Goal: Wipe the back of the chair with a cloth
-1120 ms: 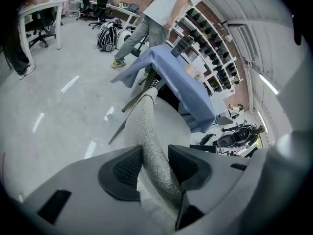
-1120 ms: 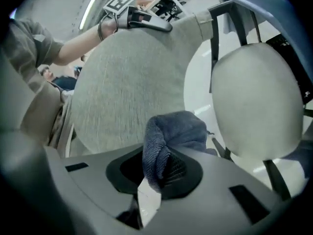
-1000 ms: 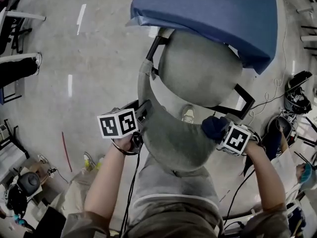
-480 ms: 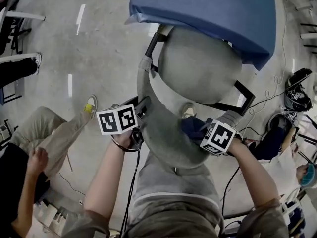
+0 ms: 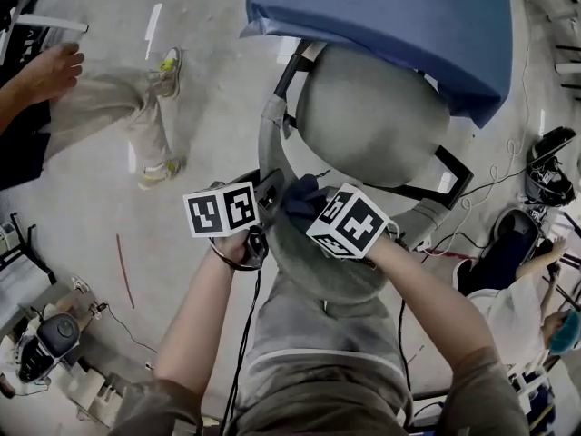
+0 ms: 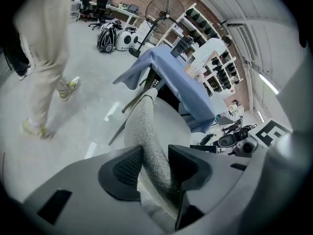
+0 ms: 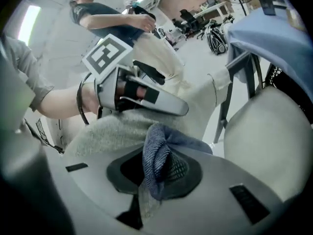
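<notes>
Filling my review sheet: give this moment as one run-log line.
left tool: clamped on chair back | right tool: shut on blue cloth | position: right tool close beside left tool

Right gripper [image 5: 313, 209] with blue cloth [image 5: 298, 196] now well leftward along chair back [image 5: 313, 266], just beside left gripper [image 5: 266, 193]

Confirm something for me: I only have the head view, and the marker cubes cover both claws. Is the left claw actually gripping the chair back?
Observer: Yes. The left gripper view shows the left claw closed on the chair back, with its grey fabric edge squeezed inside it.
Operator: And the cloth?
Observer: The right gripper view shows the blue cloth pinched in the right claw, bunched up inside it.
</notes>
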Demonstrator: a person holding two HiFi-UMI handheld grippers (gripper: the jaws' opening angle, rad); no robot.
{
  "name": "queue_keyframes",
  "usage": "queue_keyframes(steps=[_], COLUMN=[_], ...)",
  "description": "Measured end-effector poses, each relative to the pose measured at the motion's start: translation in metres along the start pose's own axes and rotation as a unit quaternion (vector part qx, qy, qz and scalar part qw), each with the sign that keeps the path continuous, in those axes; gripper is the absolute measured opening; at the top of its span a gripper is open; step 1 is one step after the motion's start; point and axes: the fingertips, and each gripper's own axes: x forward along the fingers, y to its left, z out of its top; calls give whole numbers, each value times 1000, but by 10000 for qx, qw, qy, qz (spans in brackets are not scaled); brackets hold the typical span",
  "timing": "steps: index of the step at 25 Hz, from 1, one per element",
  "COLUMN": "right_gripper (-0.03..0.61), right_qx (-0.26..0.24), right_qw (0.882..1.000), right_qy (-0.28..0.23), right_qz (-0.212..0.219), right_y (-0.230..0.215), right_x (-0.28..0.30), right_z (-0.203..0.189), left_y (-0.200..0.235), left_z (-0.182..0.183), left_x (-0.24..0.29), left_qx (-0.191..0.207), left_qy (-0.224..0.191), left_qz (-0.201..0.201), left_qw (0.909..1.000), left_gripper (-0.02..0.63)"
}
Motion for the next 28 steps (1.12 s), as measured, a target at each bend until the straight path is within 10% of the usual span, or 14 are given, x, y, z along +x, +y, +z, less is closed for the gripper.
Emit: queue_keyframes(steps=[9,18,28], right_gripper=[64,64,64], right_qx=[328,-110,-111], right_qw=[9956,9951,9803], right_qy=[-869,596,1961], right_qz=[77,778,-211], right_y=[8,55,14], right_x=[-4,-55,-139], right_z=[15,-82,-192], left_y=[0,-3,-2], left_z=[0,-1,0], left_x=[0,-1,-1], left_qx=[-7,12,14], left_qy=[3,-18,-57], left_qz=[-36,-81,-122], left_qw=[10000,10000,9999], left_gripper=[187,190,192])
